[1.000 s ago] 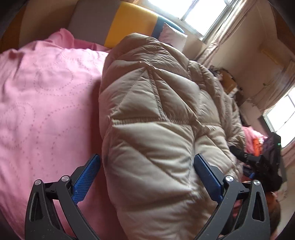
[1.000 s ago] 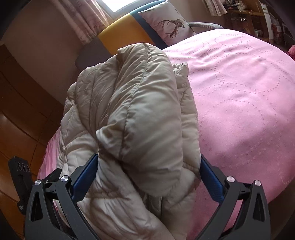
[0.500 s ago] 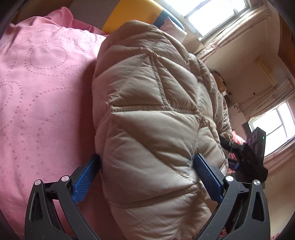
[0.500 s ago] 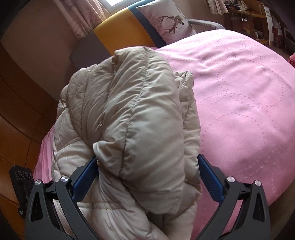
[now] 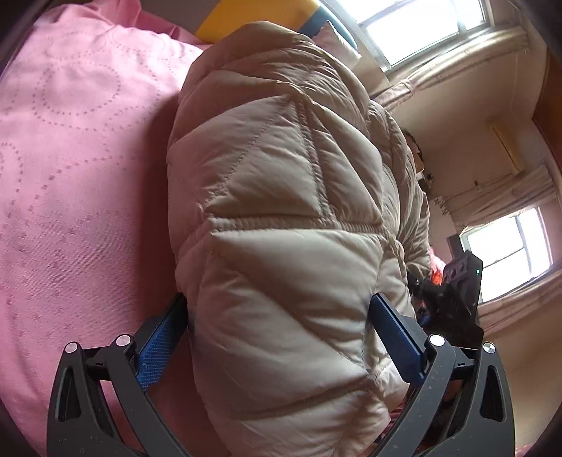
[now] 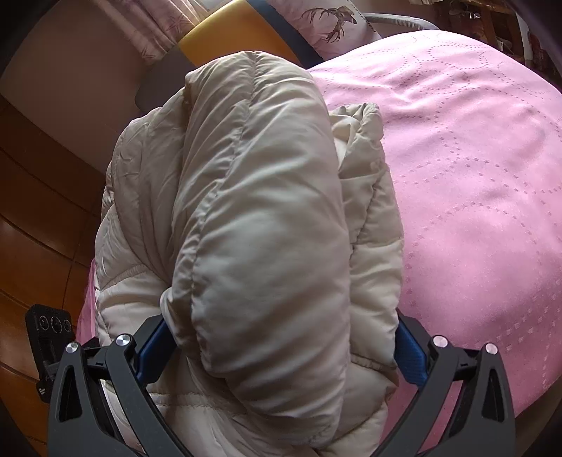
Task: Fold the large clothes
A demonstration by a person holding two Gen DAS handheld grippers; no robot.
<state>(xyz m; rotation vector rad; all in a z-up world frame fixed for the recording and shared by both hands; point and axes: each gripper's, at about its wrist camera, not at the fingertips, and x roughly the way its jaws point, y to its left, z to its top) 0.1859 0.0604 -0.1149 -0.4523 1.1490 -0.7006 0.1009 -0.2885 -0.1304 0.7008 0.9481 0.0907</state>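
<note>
A bulky beige quilted down jacket point(image 5: 281, 211) lies bunched in thick folds on a pink bed cover point(image 5: 70, 175). My left gripper point(image 5: 277, 298) is open wide around one end of it, and the padding presses against both blue pads point(image 5: 158, 348). In the right wrist view the jacket point(image 6: 253, 211) shows a rolled fold on top. My right gripper point(image 6: 281, 316) is open wide too, its fingers straddling that fold and partly hidden by fabric. The black body of the other gripper point(image 5: 456, 298) shows past the jacket.
The pink cover point(image 6: 456, 175) spreads to the right of the jacket. A yellow and blue headboard point(image 6: 228, 42) and a deer-print pillow point(image 6: 330, 28) stand behind. Wooden floor point(image 6: 35, 211) lies to the left, beyond the bed's edge. Bright windows point(image 5: 421, 28) are at the back.
Both grippers have pushed further onto the jacket. The left one's left pad, apart from the fabric before, now touches it. Finger spacing looks unchanged.
</note>
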